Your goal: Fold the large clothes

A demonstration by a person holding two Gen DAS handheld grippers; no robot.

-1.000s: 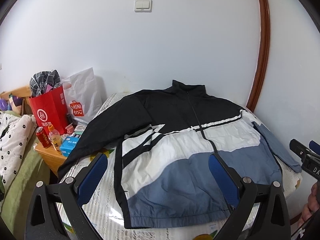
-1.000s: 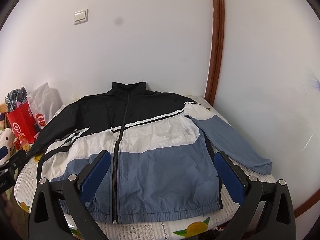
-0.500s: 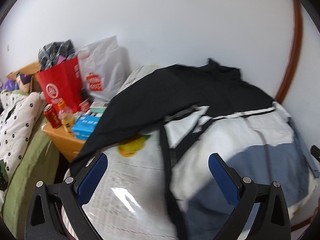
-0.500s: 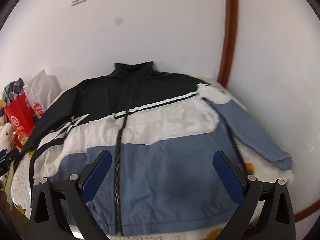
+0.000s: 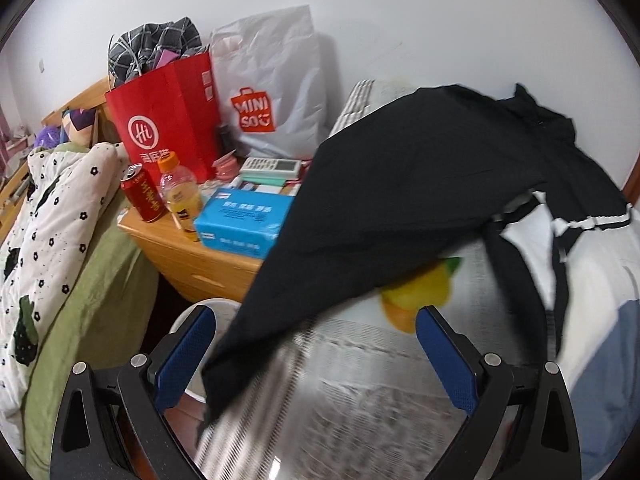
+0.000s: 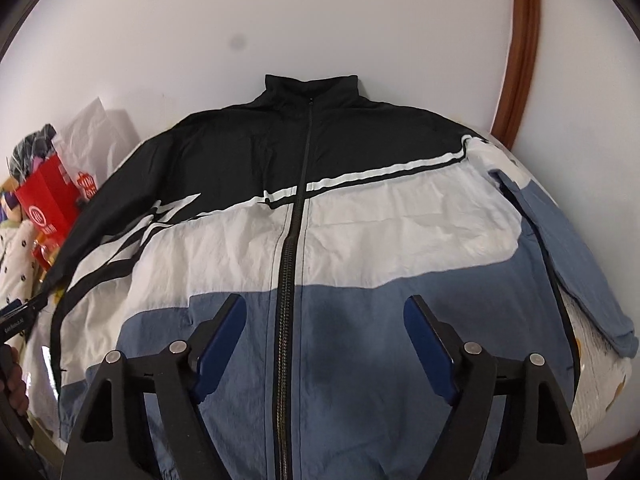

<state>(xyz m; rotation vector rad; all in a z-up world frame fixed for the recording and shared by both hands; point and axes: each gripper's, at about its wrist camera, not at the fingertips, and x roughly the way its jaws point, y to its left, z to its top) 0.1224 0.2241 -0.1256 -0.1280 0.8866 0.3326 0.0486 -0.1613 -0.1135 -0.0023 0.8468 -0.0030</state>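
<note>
Right gripper (image 6: 322, 336): its blue-padded fingers (image 6: 222, 342) stand apart and have just been closing in, above the jacket's blue lower front; the zip runs between them, and whether the pads touch the cloth cannot be told.
Left gripper (image 5: 316, 354): fingers (image 5: 186, 356) wide apart, holding nothing; the end of the jacket's black sleeve lies between them, with no pad pressing on it.
Jacket (image 6: 320, 240): spread flat and zipped on the worktop (image 5: 360, 380), front up, collar at the far wall; blue band nearest, white in the middle, black at the shoulders.
Black sleeve (image 5: 360, 220): runs from the jacket's shoulder toward the near left edge of the worktop, its cuff reaching over that edge.
Blue sleeve (image 6: 576, 256): lies along the jacket's right side.
Hand (image 6: 14, 380): at the left rim of the right view, beside the jacket's hem.
Nightstand (image 5: 192, 256): left of the jacket, beyond the black sleeve; carries a blue box (image 5: 244, 222), an orange drink bottle (image 5: 180, 192) and a red can (image 5: 144, 194).
Bags: a red paper bag (image 5: 168, 128) and a white bag (image 5: 276, 84) stand behind the nightstand items against the wall.
Bedding (image 5: 48, 240): white flowered quilt, farthest left of the jacket.
</note>
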